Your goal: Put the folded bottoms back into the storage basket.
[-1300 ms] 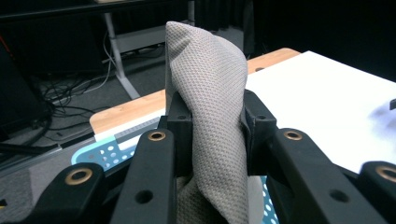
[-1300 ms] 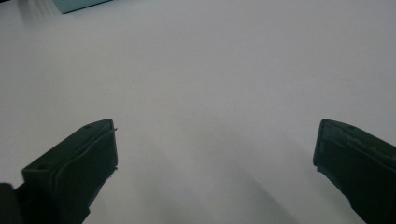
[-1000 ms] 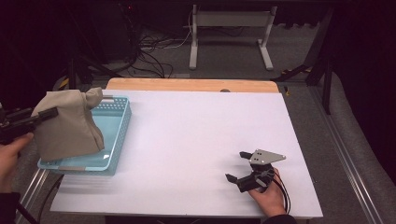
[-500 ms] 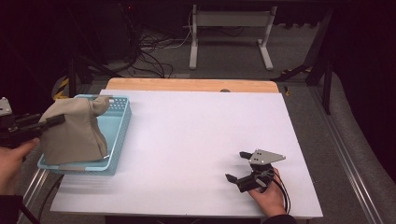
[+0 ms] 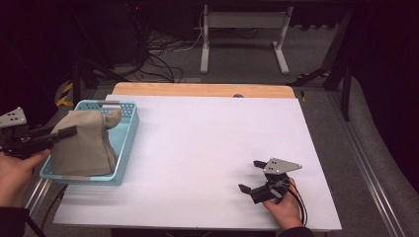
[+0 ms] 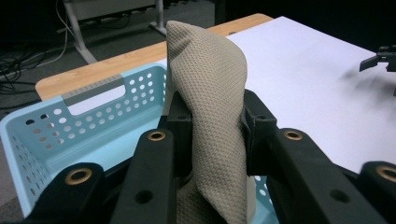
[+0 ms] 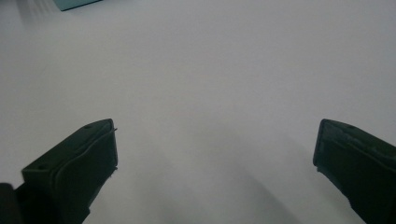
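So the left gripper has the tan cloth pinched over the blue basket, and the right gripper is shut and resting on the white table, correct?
Not quite: the right gripper is open, not shut. The right gripper view shows its two jaws wide apart with nothing between them. The rest holds: the left gripper has the tan cloth pinched over the blue basket, and the right one rests on the white table.

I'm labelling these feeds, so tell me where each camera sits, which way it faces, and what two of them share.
High view: above the person's side, facing forward and down on the white table; both hands, the left gripper and the right gripper show.
Left gripper view: rides the left gripper, facing across the light blue basket; its jaws pinch the tan cloth.
Right gripper view: rides the right gripper, facing down on bare table; jaws wide apart.
Shared: high and left gripper views both show basket and cloth.
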Available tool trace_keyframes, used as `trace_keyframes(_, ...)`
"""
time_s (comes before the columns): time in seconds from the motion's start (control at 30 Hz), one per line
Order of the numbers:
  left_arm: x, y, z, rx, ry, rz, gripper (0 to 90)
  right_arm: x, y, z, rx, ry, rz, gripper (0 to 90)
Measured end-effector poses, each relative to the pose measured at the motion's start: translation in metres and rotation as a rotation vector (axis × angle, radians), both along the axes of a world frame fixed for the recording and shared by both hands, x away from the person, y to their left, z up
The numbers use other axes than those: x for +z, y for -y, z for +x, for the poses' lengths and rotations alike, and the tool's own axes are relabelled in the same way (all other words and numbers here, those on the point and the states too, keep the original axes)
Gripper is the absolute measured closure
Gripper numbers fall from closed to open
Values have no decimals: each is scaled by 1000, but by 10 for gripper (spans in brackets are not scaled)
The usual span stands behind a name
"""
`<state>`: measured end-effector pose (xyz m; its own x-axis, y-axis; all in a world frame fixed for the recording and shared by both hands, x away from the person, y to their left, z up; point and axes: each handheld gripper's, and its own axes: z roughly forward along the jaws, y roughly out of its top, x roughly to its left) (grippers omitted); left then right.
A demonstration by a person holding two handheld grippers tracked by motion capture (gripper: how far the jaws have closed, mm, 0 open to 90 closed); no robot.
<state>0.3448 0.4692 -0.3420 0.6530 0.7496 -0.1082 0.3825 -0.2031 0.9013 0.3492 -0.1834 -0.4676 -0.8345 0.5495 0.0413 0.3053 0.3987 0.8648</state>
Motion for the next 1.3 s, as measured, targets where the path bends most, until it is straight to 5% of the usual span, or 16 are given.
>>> trace_keyframes(1.3,-37,8,67,100,-176,35,699,0,0,0,1,-1,-6,5)
